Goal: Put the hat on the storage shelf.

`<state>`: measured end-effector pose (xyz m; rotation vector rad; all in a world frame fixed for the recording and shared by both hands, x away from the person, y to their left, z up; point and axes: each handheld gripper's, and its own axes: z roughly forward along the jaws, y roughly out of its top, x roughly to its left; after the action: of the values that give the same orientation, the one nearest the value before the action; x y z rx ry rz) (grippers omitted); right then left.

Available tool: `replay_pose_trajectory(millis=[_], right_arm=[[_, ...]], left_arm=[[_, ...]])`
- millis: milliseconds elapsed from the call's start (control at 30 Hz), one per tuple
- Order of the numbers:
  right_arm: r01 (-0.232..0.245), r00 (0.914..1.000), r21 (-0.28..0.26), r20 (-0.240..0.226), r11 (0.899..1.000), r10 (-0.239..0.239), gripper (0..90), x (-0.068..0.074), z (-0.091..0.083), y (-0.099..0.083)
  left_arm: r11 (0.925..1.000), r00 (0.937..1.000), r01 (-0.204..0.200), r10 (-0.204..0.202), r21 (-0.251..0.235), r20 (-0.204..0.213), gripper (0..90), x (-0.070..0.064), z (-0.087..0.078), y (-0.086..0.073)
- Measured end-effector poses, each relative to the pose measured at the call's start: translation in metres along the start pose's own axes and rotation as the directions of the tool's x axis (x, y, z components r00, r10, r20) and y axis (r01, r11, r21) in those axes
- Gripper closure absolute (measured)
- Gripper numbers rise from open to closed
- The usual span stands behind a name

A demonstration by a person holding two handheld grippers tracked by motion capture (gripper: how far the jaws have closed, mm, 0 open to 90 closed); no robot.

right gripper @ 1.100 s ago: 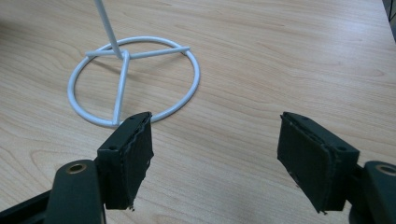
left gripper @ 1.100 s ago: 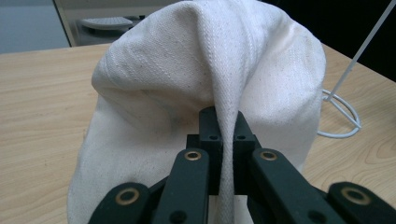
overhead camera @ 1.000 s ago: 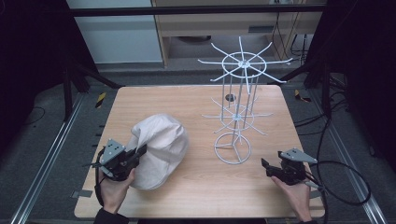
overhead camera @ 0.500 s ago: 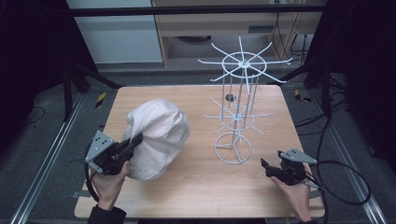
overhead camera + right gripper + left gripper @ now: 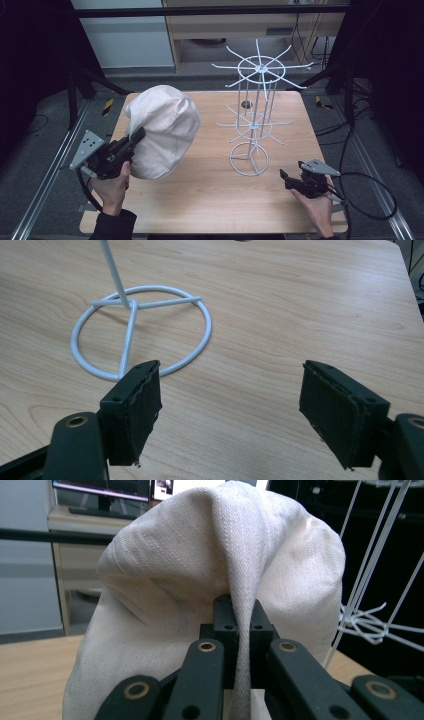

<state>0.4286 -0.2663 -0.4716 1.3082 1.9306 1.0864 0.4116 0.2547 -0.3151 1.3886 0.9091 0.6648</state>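
Beside cream hat [image 5: 162, 131]: white wire rack [image 5: 254, 117], on table [image 5: 210, 200].

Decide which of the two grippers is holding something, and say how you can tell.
The left gripper: its jaws are shut on a fold of the cream cloth hat. The right gripper rests open and empty near the white wire rack.

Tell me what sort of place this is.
Probably a lab or workshop set up for recording handling tasks. A wooden table stands among dark metal frame rails, cables trail across the floor, and monitors sit on a desk behind.
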Motion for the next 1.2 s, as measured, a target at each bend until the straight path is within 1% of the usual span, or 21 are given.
replay_pose_trajectory(millis=[100,267,433,567,600,633,667,733,767,900,1033,1167,1200], right_arm=[[0.001,1.0,-0.001,0.001,1.0,-0.001,24.8,0.0,0.0,0.0],[0.004,1.0,-0.002,0.003,1.0,-0.004,24.7,0.0,0.0,0.0],[0.004,1.0,-0.002,0.005,1.0,-0.004,24.8,0.0,0.0,0.0],[0.008,0.9999,-0.001,0.007,1.0,-0.008,24.7,-0.001,0.001,0.0],[0.008,0.9999,-0.001,0.007,1.0,-0.008,24.7,-0.001,0.001,0.0],[0.008,0.9999,-0.001,0.007,1.0,-0.008,24.7,-0.001,0.001,0.0],[0.005,1.0,0.0,0.008,1.0,-0.005,24.7,-0.001,0.001,0.0],[0.005,0.9999,0.0,0.009,1.0,-0.005,24.6,-0.001,0.001,0.0],[0.005,0.9999,0.0,0.009,1.0,-0.005,24.6,-0.001,0.001,0.0],[0.005,1.0,0.0,0.009,1.0,-0.005,24.6,-0.001,0.001,0.0],[0.006,0.9999,-0.001,0.009,1.0,-0.006,24.6,-0.001,0.0,0.0],[0.006,0.9999,-0.002,0.009,1.0,-0.006,24.7,-0.001,0.0,0.0],[0.006,0.9999,-0.002,0.009,1.0,-0.006,24.7,-0.001,0.0,0.0]], left_arm=[[0.9993,0.9999,0.001,-0.001,-0.037,0.011,87.4,-0.002,0.0,0.005],[0.9956,0.9995,0.012,-0.009,-0.093,0.032,87.4,-0.003,0.0,0.013],[0.9882,0.9985,0.029,-0.022,-0.15,0.049,87.4,-0.004,-0.003,0.021],[0.9822,0.9976,0.038,-0.027,-0.184,0.065,87.4,-0.006,-0.004,0.025],[0.9822,0.9976,0.038,-0.027,-0.184,0.065,87.4,-0.006,-0.004,0.025],[0.9801,0.9973,0.038,-0.024,-0.195,0.07,87.4,-0.006,-0.005,0.026],[0.9763,0.9969,0.04,-0.024,-0.213,0.075,87.4,-0.007,-0.006,0.028],[0.9731,0.9968,0.037,-0.02,-0.228,0.078,87.4,-0.009,-0.007,0.03],[0.9731,0.9968,0.037,-0.02,-0.228,0.078,87.4,-0.009,-0.007,0.03],[0.9638,0.9966,0.029,-0.007,-0.265,0.082,87.4,-0.014,-0.009,0.038],[0.9534,0.9954,0.038,-0.01,-0.299,0.096,87.4,-0.018,-0.011,0.045],[0.9467,0.9942,0.038,-0.004,-0.32,0.107,87.4,-0.022,-0.012,0.051],[0.9467,0.9942,0.038,-0.004,-0.32,0.107,87.4,-0.022,-0.012,0.051]])
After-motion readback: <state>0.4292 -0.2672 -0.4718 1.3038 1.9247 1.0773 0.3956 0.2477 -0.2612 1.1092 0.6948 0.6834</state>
